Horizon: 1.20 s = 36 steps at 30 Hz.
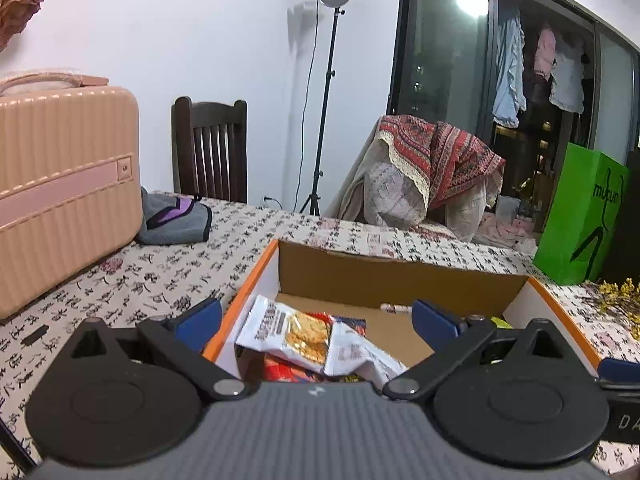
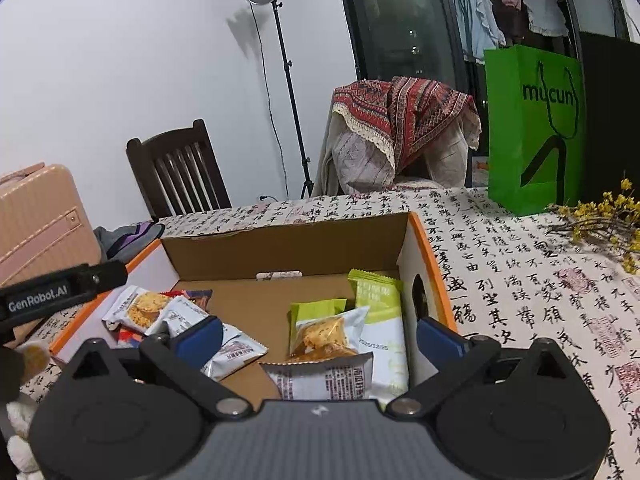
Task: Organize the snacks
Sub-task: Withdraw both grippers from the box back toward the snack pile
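Observation:
An open cardboard box with orange rims [image 1: 404,280] [image 2: 280,244] sits on the calligraphy tablecloth. Its left side holds white-and-orange snack packets [image 1: 292,330] [image 2: 138,308] over a red packet [image 1: 284,372]. Its right side holds green-topped packets [image 2: 374,300] [image 2: 324,330]. My left gripper [image 1: 316,316] is open and empty above the box's left part. My right gripper [image 2: 320,334] is open and empty above the green packets. The left gripper's body [image 2: 60,290] shows at the left of the right wrist view.
A pink suitcase [image 1: 60,192] and a grey pouch [image 1: 176,216] lie at the left. A green paper bag [image 2: 534,128] and dried yellow flowers [image 2: 604,216] stand at the right. A wooden chair [image 2: 176,168], a draped chair [image 2: 400,132] and a lamp stand [image 2: 286,80] are behind the table.

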Tool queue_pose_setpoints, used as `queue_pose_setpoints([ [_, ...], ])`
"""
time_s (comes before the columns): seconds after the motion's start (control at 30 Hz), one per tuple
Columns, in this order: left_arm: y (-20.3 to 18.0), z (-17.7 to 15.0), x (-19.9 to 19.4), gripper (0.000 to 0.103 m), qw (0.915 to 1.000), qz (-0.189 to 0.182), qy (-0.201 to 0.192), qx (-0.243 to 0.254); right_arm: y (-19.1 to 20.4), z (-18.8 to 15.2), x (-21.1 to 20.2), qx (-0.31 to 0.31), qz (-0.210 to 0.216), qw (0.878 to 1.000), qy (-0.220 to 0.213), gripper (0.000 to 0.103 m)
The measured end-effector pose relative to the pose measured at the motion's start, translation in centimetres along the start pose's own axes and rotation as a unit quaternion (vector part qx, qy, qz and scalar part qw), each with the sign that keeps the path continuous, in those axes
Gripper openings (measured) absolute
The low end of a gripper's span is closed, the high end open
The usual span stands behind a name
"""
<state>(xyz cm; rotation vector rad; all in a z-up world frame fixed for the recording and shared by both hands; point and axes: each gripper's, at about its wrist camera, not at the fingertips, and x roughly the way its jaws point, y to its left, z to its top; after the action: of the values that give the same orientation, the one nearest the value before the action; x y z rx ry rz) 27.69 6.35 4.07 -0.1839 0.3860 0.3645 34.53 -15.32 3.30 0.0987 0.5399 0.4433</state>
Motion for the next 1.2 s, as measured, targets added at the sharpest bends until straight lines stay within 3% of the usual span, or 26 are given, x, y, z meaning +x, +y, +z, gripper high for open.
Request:
queue_pose_setpoints([
  [0.17, 0.0, -0.2, -0.3, 0.103, 0.9999, -0.006, 0.005, -0.013, 0.0, 0.1, -0.9, -0.008, -0.010, 1.000, -0.019, 0.103],
  [0.33, 0.4, -0.9, -0.1, 0.103, 0.9991, 0.026, 0.009, -0.031, -0.5, 0.1, -0.6, -0.007, -0.022, 1.000, -0.017, 0.103],
  [0.47, 1.1, -0.8, 0.1, 0.103, 0.9982, 0.029, 0.021, -0.049, -1.0, 0.1, -0.4, 0.002, -0.032, 0.999, -0.016, 0.103],
  [0.73, 0.4, -0.2, -1.0, 0.103, 0.9990, 0.035, 0.011, -0.025, -1.1, 0.3, -1.9, 0.000, -0.035, 0.999, -0.026, 0.103],
  [0.87, 0.0, 0.4, -2.1, 0.103, 0.9976, 0.066, 0.012, -0.013, -0.1, 0.6, -4.0, -0.026, -0.050, 0.998, -0.040, 0.103],
  [1.0, 0.4, 0.1, -4.4, 0.103, 0.9975, 0.064, 0.020, -0.023, 0.0, 0.0, -5.4, -0.033, -0.014, 0.999, -0.022, 0.103],
  [1.2, 1.1, -1.1, -8.9, 0.103, 0.9979, 0.062, 0.009, -0.019, 0.8, -1.0, -8.4, -0.045, 0.001, 0.999, -0.019, 0.103],
])
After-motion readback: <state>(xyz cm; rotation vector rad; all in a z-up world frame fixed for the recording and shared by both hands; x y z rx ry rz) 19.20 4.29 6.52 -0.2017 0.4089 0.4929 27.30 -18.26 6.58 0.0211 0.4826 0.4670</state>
